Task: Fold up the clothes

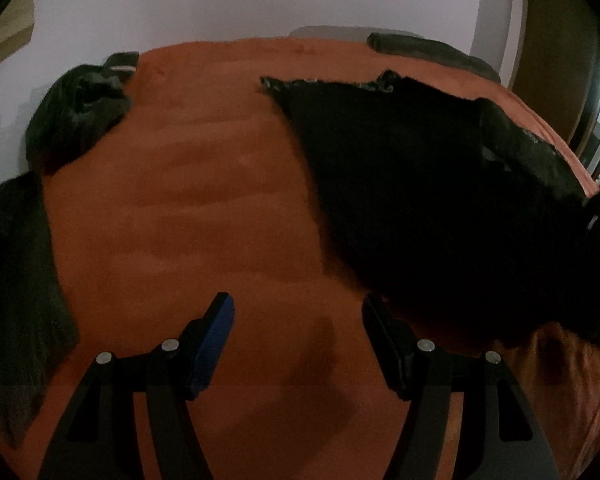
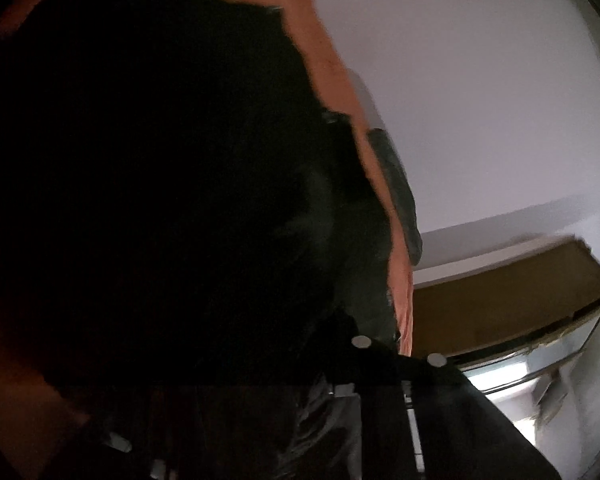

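1. We see the black garment (image 1: 432,208) spread on the orange bed (image 1: 204,208), on the right half in the left wrist view. Its long axis seems to run from the far edge, near mid-bed, down toward the near right corner.
2. The near right end of the garment looks raised off the bed and trails off-frame to the right. That's the side where our right gripper (image 2: 340,392) would be.
3. Right wrist view is mostly filled w/ the same dark cloth, close up and blurred. We can't make out the fingertips in it. The fingers read as nearly closed, and cloth covers them, so we judge they've pinched the garment edge. It's not plainly seen.
4. Left gripper (image 1: 296,340) hovers over bare bed, fingers wide apart, nothing between them. The garment lies to its right and ahead. Its right finger (image 1: 384,344) sits just beside the cloth's near edge, not gripping it.
5. So the right hand is nearer, and the left has to go right for a second corner.
6. Other dark clothes sit apart: a crumpled pile (image 1: 80,112) at far left, a dark piece (image 1: 16,288) at near left, a rolled item (image 1: 432,54) at the far edge.
7. No containers in view.
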Demonstrator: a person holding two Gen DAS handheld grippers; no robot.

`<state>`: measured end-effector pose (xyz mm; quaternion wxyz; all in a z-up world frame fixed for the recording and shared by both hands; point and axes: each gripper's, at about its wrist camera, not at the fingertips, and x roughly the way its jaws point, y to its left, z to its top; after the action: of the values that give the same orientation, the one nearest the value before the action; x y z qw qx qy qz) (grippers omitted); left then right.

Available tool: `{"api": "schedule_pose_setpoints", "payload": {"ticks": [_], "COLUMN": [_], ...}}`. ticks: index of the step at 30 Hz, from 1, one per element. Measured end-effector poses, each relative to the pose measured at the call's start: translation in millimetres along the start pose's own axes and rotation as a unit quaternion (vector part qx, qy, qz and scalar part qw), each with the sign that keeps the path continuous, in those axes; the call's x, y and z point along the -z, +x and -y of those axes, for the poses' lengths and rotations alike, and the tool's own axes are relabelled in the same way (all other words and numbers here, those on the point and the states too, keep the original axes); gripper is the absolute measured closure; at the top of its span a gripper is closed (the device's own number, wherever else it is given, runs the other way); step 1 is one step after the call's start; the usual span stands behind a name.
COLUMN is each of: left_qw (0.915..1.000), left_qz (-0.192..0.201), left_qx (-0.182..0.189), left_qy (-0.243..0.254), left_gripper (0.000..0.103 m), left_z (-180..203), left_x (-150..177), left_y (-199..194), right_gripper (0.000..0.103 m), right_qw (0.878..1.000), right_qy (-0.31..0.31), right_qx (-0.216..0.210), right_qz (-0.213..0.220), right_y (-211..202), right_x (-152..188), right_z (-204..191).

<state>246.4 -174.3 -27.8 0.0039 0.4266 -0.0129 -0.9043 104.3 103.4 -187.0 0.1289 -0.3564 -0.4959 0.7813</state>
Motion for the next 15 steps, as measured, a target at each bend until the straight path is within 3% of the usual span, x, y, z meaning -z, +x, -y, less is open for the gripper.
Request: {"api": "schedule_pose_setpoints", "payload": {"ticks": [8,12,15], "left_qw": [0.9994,0.9928,0.9761], "left_qz": [0.032,0.019,-0.008], "left_qx": [0.011,0.116,0.205], "left_qy": [-0.008,0.023,0.070], "left_gripper": [0.035,0.035,0.035], "left_z": [-21,-11,15], "left_x": [-47,-116,-179], "left_y": [1,4,13], "right_gripper": [0.090,0.090,0.090], "right_qw": [0.999,0.997,0.996], "right_qy": [0.034,-0.004,-0.033], "right_qx": [0.021,0.010,-0.003], "right_qz": [0.031,0.071,0.082], "right_y": [-9,-30,-29], "right_x": [14,23,33], "right_z": [87,111,118]}}
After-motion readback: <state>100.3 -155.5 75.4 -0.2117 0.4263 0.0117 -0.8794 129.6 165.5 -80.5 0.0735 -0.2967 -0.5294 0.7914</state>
